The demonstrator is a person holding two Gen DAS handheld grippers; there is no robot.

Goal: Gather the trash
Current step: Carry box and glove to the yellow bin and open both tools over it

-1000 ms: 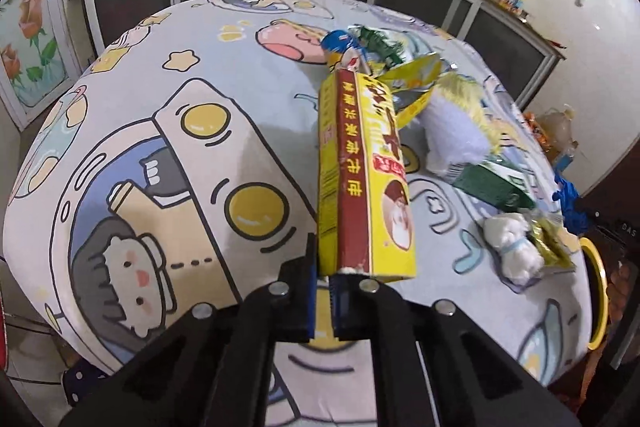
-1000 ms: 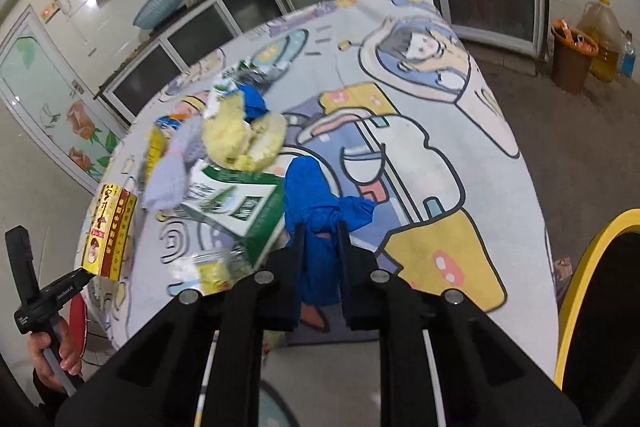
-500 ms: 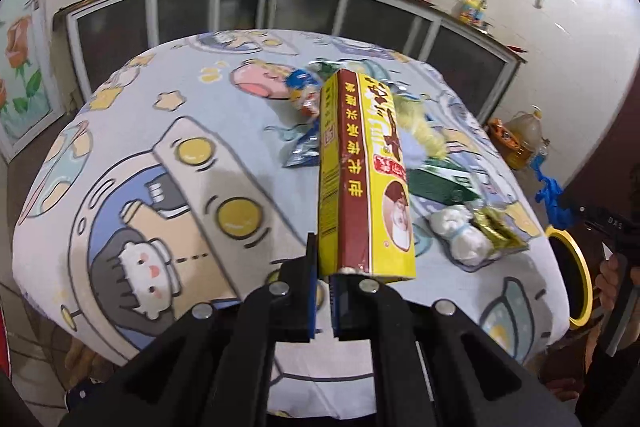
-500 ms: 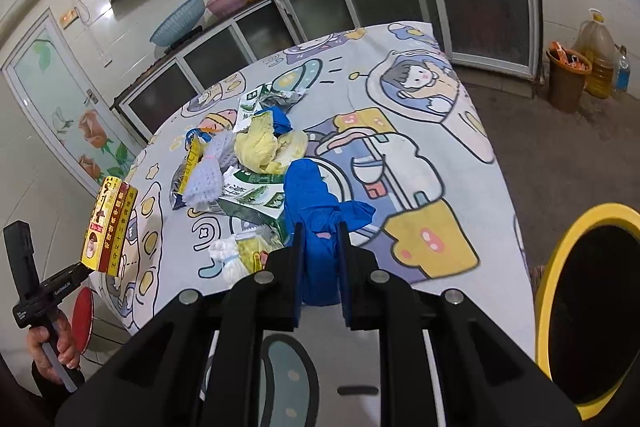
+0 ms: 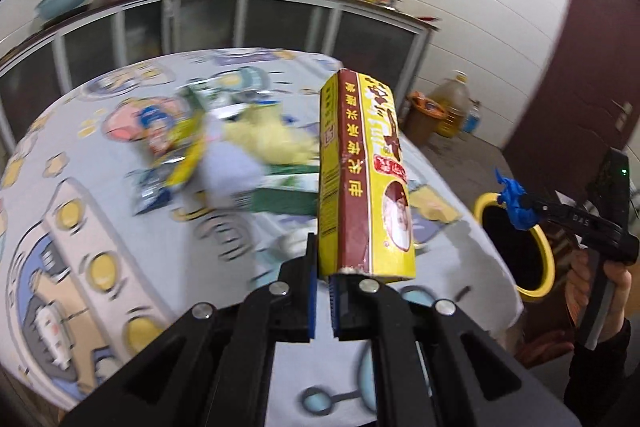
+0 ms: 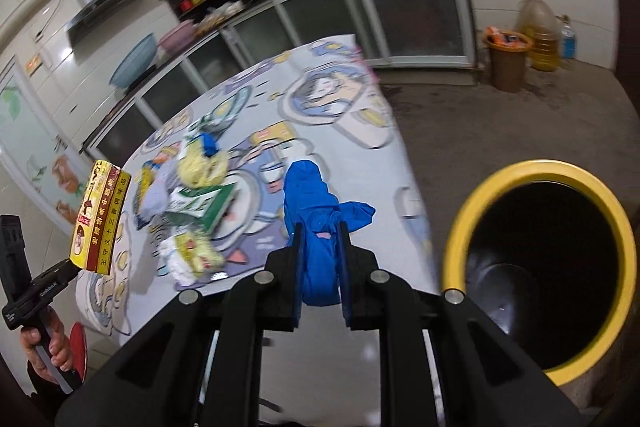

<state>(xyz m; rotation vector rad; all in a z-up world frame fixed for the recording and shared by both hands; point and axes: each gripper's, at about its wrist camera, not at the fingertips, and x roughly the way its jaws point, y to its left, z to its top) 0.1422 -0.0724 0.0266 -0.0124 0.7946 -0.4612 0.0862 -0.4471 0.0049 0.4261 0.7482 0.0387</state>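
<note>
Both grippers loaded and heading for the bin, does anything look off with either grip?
The left gripper pinches only a bottom corner of the yellow box, so it juts out, cantilevered. The blue glove sits deep in the right gripper. Nothing spilled.

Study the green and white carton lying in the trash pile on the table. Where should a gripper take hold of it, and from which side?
Probably the green and white carton is best pinched by its free edge facing the near table rim, coming from above and in front. It lies flat, so only a thin edge suits two fingers. A yellow wrapper lies just in front of it, and other trash crowds its far side.
</note>
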